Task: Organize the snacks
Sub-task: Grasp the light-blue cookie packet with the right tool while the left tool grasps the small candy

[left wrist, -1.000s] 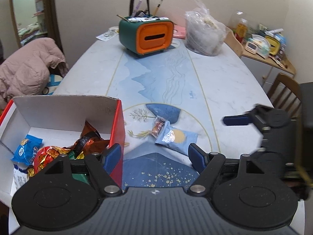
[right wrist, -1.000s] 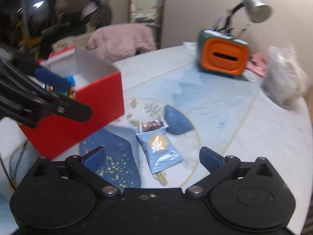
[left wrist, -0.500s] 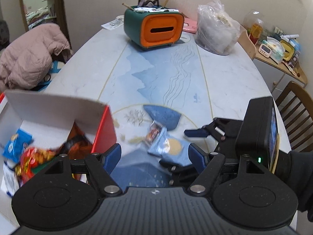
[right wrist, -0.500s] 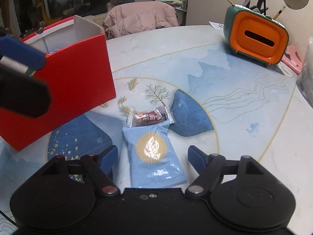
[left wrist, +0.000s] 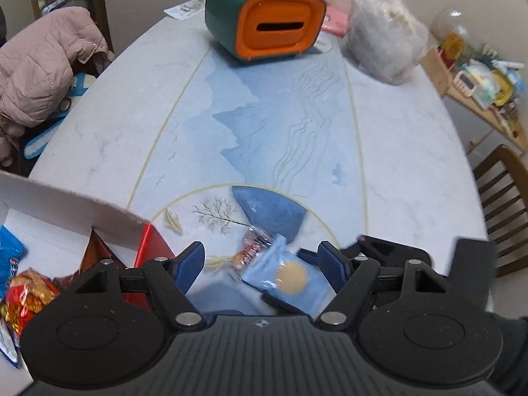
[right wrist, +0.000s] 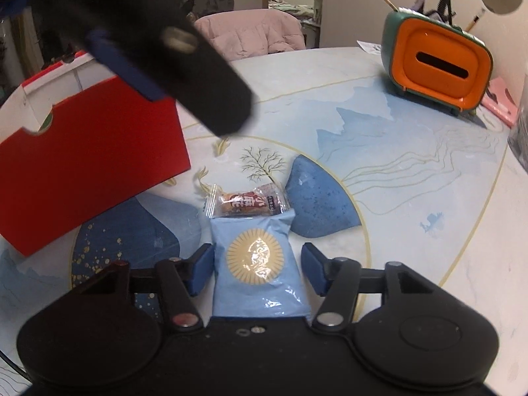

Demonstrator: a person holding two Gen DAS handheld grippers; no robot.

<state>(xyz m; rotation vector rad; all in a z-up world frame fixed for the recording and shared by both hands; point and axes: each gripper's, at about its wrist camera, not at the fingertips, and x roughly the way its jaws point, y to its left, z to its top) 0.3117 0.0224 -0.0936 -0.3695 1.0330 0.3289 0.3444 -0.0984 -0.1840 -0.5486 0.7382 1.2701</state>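
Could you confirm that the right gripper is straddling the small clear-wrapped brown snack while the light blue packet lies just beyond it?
Not quite: the right wrist view shows the right gripper straddling the light blue packet, jaws closing; the clear-wrapped brown snack lies just beyond.

1. One light-blue foil snack packet with a gold sun emblem (right wrist: 257,264).
2. One small clear-wrapped brown snack (right wrist: 246,203).
3. One red cardboard box (right wrist: 89,168), holding at least three wrappers; exact count unclear.
4. One green-and-orange tissue holder (left wrist: 264,23).
5. One clear plastic bag (left wrist: 384,43).
6. One pink padded jacket (left wrist: 36,72).

Orange-fronted green box (left wrist: 264,21), pink jacket (left wrist: 36,72), wooden chair (left wrist: 501,204)
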